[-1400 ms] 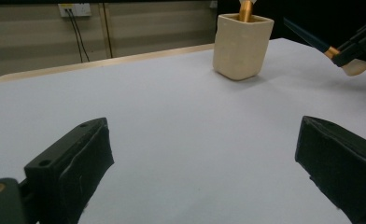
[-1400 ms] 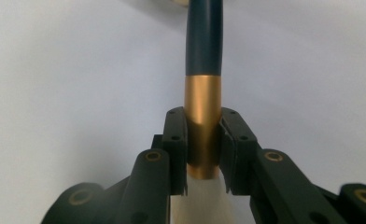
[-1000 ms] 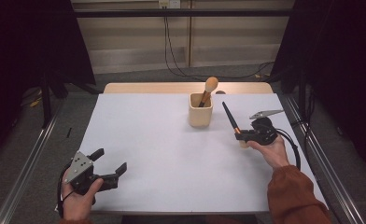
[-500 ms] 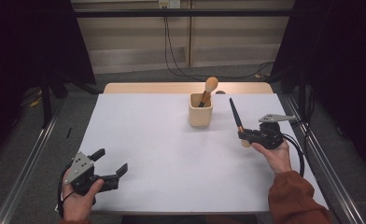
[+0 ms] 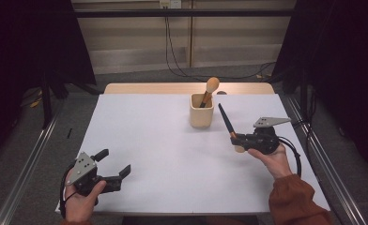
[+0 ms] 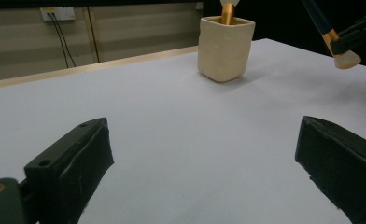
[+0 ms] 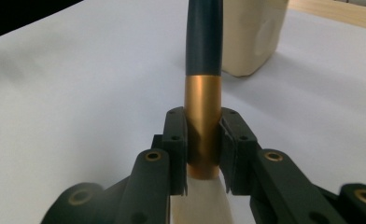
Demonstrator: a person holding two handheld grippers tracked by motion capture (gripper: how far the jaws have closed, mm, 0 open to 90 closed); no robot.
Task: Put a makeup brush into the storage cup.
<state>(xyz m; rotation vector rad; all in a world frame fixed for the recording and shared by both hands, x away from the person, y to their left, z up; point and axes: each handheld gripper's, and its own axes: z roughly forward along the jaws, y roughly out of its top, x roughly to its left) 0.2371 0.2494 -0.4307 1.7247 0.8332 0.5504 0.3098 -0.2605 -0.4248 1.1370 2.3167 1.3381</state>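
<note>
Right gripper view puts the makeup brush point(image 7: 203, 93) dead centre: its copper ferrule is pinched between the two black jaws, the dark handle running away from the camera toward the cream holder point(image 7: 253, 35), and the pale bristles bulging out just beneath the jaws. From the high view the same brush point(image 5: 226, 123) is held clear of the white table point(image 5: 149, 140), handle tip slanting up and back toward the holder, bristle end low beside the right gripper point(image 5: 238, 140), which is clamped on it in the person's right hand. That overhead angle also shows the square holder point(image 5: 202, 111) standing near the far edge of the table, with a second brush point(image 5: 208, 90) leaning in it, round bristle head up. The held brush is just to the right of the holder and apart from it.

The left gripper point(image 5: 111, 168) sits near the front left corner, well apart from all this, its jaws spread wide with nothing between them. Left gripper view confirms it, bare tabletop between the two pads, and catches the holder point(image 6: 225, 46) from the side, plus the bristle tip of the held brush point(image 6: 344, 57) at its upper right.
</note>
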